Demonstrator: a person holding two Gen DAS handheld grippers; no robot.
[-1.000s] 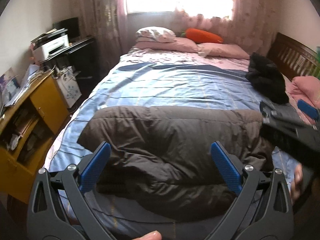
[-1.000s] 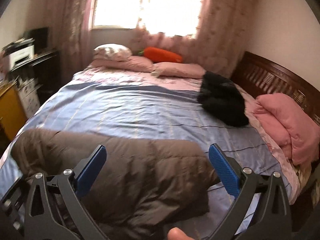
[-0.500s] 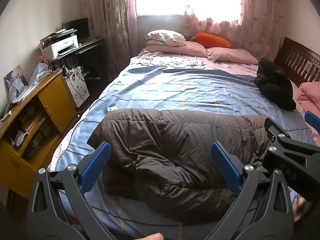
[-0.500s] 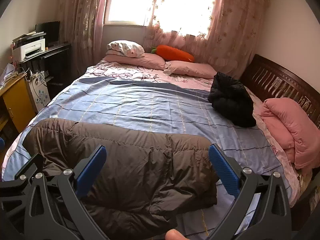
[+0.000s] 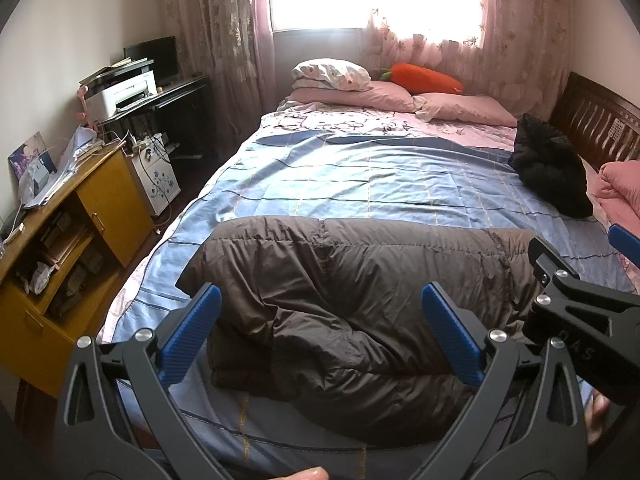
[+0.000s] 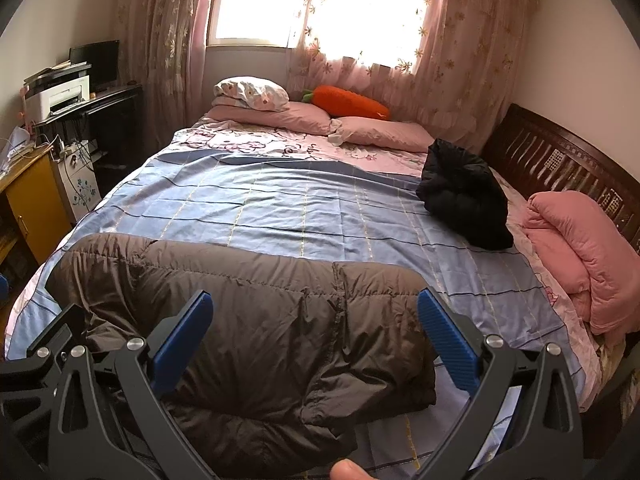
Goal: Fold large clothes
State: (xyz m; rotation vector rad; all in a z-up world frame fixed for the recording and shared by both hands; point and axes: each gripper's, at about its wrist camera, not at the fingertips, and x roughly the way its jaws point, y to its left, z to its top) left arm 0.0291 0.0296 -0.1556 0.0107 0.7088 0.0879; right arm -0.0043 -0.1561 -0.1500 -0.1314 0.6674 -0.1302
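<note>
Sunlit through pink flowered curtains (image 6: 352, 16), the bedroom is mostly filled by a bed (image 5: 360, 176) under a blue striped cover, with a dark wooden headboard (image 6: 560, 160) along its right side. Across the near end of the cover lies the brown puffer coat (image 5: 352, 300), folded into a long, thick band running left to right, its near edge bunched and creased (a seam crosses it just right of centre in the right wrist view). Further up the bed on the right sit a rumpled black garment (image 6: 464, 200) and, beside the headboard, a folded pink quilt (image 6: 576, 252); pink pillows (image 5: 360, 94) and an orange carrot cushion (image 5: 424, 78) lie under the window. A yellow cabinet (image 5: 80, 232) stands at the left. Both claws hover above the coat, apart from it: the left gripper (image 5: 320, 332) is spread wide and empty, and the right gripper (image 6: 316, 340) is likewise released, grasping nothing.
</note>
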